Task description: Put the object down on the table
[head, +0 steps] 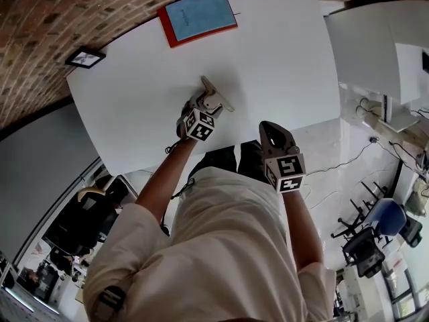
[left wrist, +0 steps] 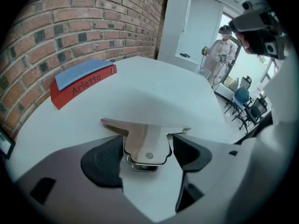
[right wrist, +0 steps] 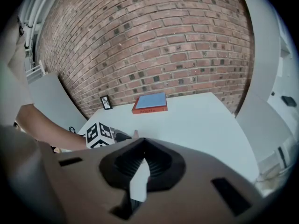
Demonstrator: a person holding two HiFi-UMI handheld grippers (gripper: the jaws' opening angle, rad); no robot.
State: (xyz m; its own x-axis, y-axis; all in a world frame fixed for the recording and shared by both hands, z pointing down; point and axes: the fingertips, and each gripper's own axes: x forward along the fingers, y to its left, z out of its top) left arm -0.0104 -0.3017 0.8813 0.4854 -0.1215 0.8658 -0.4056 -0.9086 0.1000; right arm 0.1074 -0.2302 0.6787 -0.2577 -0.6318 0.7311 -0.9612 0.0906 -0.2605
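Note:
A silver metal clip (left wrist: 145, 141) with a wide flat blade lies on the white table (head: 275, 59); in the head view the clip (head: 216, 98) sticks out ahead of my left gripper (head: 205, 106). In the left gripper view my left gripper (left wrist: 148, 147) stands open, its dark pads (left wrist: 105, 160) on either side of the clip's handle with narrow gaps, not pressing on it. My right gripper (head: 269, 129) hangs at the table's near edge, apart from the clip. Its jaws (right wrist: 141, 149) are shut with nothing between them.
A red book with a blue cover (head: 198, 15) lies at the table's far edge by the brick wall, and a small framed picture (head: 85, 58) stands at the far left corner. A second white table (head: 375, 39) is to the right. A person in white (left wrist: 223, 50) stands far off.

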